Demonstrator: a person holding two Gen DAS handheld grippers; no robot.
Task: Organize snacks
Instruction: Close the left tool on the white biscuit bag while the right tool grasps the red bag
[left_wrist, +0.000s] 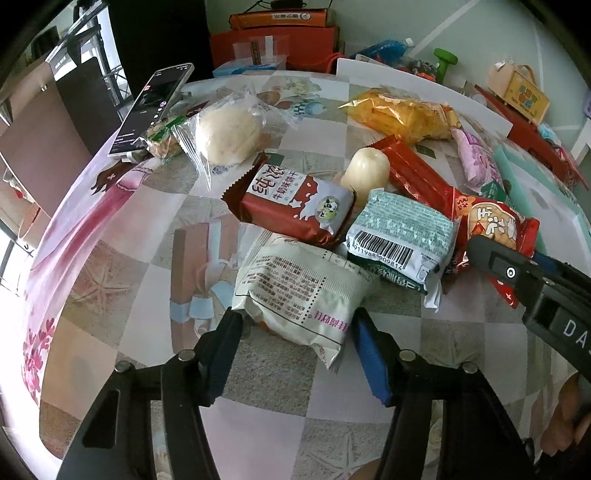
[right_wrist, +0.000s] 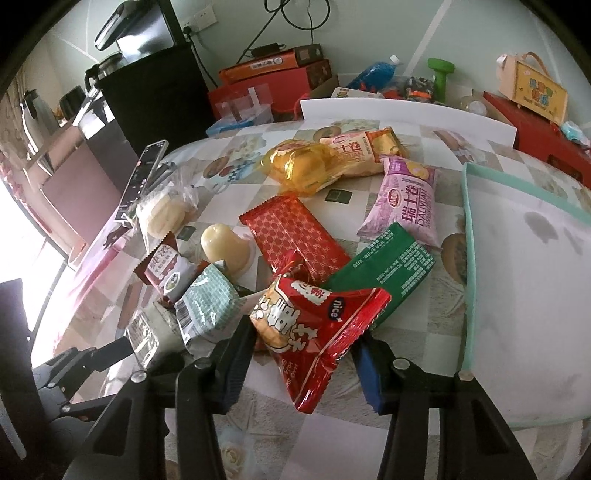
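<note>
crowding packets beside tray rim
</note>
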